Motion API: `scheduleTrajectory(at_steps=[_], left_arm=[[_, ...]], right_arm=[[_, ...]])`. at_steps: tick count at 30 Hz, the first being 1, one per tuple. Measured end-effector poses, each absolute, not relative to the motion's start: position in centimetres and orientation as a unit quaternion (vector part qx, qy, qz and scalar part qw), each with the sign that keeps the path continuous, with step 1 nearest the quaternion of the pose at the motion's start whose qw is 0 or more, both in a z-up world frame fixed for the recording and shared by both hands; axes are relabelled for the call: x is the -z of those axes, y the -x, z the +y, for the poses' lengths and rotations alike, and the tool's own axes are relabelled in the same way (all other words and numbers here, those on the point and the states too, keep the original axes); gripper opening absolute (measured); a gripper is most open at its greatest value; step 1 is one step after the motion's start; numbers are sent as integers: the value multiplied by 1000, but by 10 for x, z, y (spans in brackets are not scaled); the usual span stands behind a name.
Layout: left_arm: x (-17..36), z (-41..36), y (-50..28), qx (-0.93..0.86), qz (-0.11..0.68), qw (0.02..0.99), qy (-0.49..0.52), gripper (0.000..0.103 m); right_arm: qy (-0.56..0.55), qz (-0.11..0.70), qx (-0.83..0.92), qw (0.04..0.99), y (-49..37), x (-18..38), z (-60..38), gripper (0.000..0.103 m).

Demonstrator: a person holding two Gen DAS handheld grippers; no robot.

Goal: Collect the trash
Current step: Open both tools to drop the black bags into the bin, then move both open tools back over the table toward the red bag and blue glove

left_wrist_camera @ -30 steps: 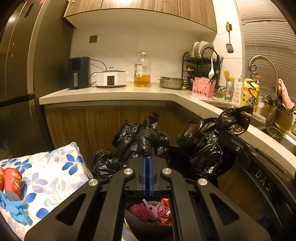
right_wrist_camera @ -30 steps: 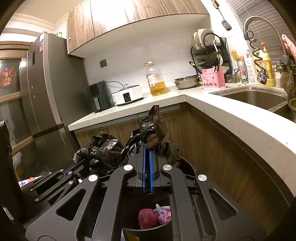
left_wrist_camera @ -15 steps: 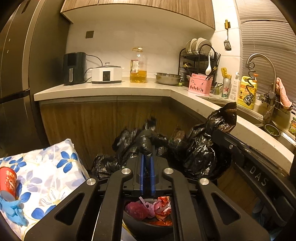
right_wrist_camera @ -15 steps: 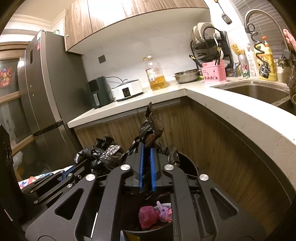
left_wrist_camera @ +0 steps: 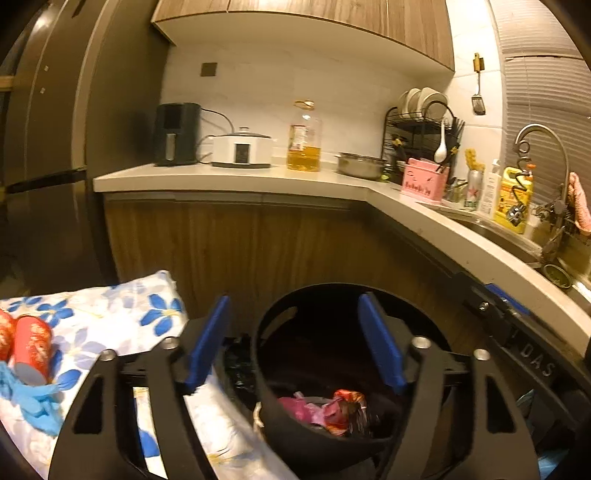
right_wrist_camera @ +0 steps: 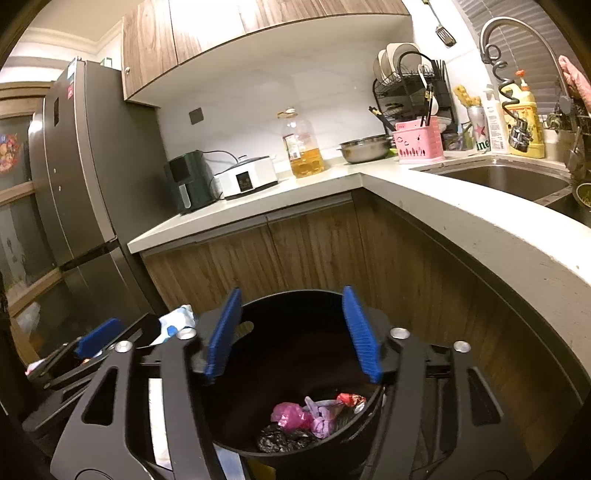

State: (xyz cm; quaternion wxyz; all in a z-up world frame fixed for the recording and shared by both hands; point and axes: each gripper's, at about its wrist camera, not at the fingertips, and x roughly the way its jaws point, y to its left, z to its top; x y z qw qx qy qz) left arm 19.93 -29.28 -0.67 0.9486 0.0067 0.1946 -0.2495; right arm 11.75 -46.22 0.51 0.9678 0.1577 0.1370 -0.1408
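- Trash bin: a round black bin, standing on the floor at the foot of the wooden base cabinets, in the inner corner of the L-shaped countertop.
- Trash: pink, lilac and red wrappers with a crumpled piece of black film, lying at the bottom of the bin.
- Left gripper: its jaws have just been opening and now stand wide apart above the bin; nothing lies between the blue pads, and they press on nothing.
- Right gripper: its jaws have likewise just been opening; they stand well apart over the bin mouth, the blue pads free of any object.
- In the right wrist view, the left gripper appears at lower left, beside the bin.
- Floral cloth: white with blue flowers, just left of the bin; on it lie a red cup on its side and a blue glove.
- Countertop items: black appliance, white cooker, oil bottle, steel bowl, pink utensil caddy, dish rack.
- Sink with a curved faucet at right; refrigerator at left.
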Motion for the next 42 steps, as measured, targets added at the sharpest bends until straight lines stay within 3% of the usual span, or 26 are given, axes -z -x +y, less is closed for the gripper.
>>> scheduleTrajectory(at_steps=[4, 9, 42], left_arm=[[7, -276, -190, 223, 194, 955, -9, 87], [9, -250, -181, 182, 205, 962, -2, 93], [7, -116, -105, 63, 190, 980, 22, 97]], right_arm=[[-137, 136, 149, 970, -108, -6, -451, 79], [-124, 140, 158, 970, -95, -6, -438, 86], [-88, 110, 144, 979, -36, -12, -320, 86]])
